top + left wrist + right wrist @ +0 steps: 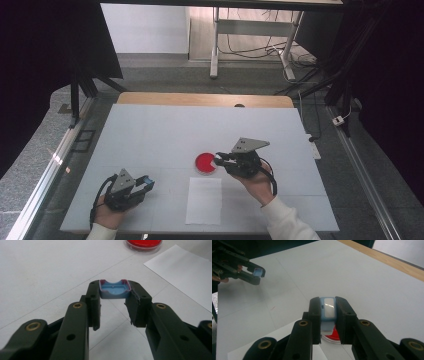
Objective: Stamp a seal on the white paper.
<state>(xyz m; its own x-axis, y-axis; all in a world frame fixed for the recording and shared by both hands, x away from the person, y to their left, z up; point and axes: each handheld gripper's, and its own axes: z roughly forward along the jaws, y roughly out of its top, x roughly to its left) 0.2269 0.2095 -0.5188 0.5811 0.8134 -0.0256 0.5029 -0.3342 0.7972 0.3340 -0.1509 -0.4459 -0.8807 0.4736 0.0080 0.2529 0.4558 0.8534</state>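
Note:
My left gripper (148,183) rests near the table's front left corner, shut on a small blue cap-like piece (114,289) with a reddish rim, held between the tips of its jaws (113,294). My right gripper (218,160) hovers at the right edge of a round red dish (205,163), shut (328,304) on a light-blue piece with a pale window (329,310). The red dish (333,336) lies just under those jaws. In the right gripper view the left gripper (256,275) shows far off with its blue piece (258,271).
A white paper sheet (204,200) lies in front of the red dish (143,244), between the two hands, and appears as the paper (183,272) at the right of the left gripper view. The white table top (165,135) has a wooden far edge (205,99).

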